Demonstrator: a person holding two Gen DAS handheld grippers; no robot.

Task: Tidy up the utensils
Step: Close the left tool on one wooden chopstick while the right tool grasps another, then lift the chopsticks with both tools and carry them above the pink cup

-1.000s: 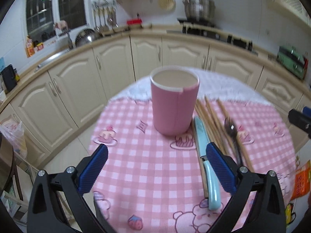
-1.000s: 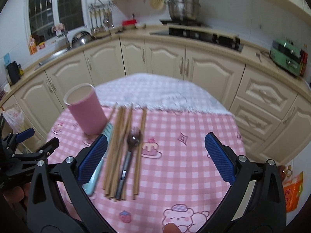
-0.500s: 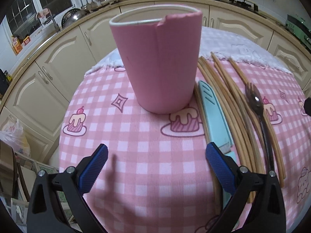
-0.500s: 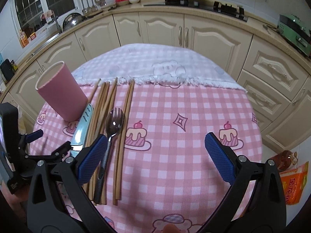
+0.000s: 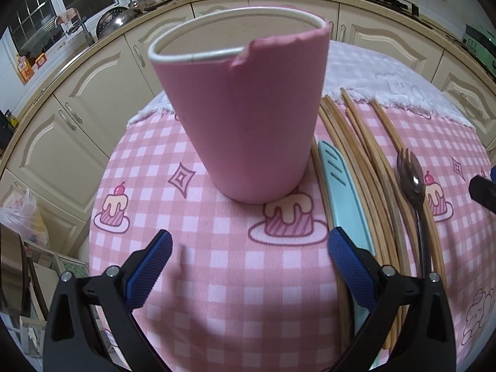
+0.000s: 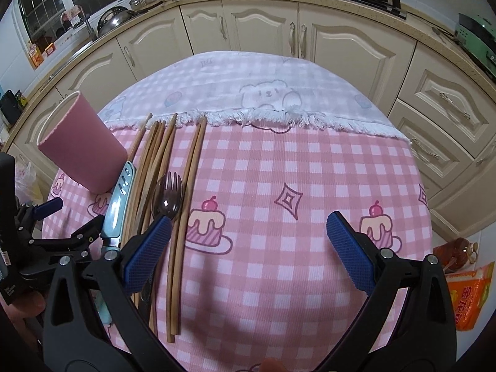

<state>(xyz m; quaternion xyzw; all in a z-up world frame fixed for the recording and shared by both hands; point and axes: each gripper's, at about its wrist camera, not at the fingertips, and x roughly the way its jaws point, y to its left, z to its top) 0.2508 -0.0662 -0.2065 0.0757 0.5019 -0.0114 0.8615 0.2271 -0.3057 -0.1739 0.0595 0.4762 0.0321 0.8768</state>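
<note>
The pink cup (image 5: 245, 114) stands upright on the checked tabletop (image 6: 279, 167), and it serves as the landmark here; just to its right lie the utensils, side by side: a blue knife (image 5: 344, 195), a bundle of chopsticks (image 5: 365, 155), and a spork (image 5: 412, 183) among them, with one chopstick pair (image 6: 183, 204) farthest from the cup. Nothing has yet been put in the cup, so the task is judged barely begun.

The left tongs (image 5: 248, 269) are held apart and empty just in front of the cup, pads level with its base; the right tongs (image 6: 248, 248) are likewise apart and empty, well to the right of the cup, with the left pad over the spork handle.

The step in hand is judged to be a steadying grip on the cup by the left tongs while a utensil is picked by the right. The cup should be clamped low and gently (its wall looks thin, and its rim wrap is torn); one piece should be pinched near its middle, so that neighbours are not dragged, and then tipped upright before being lowered inside.
</note>
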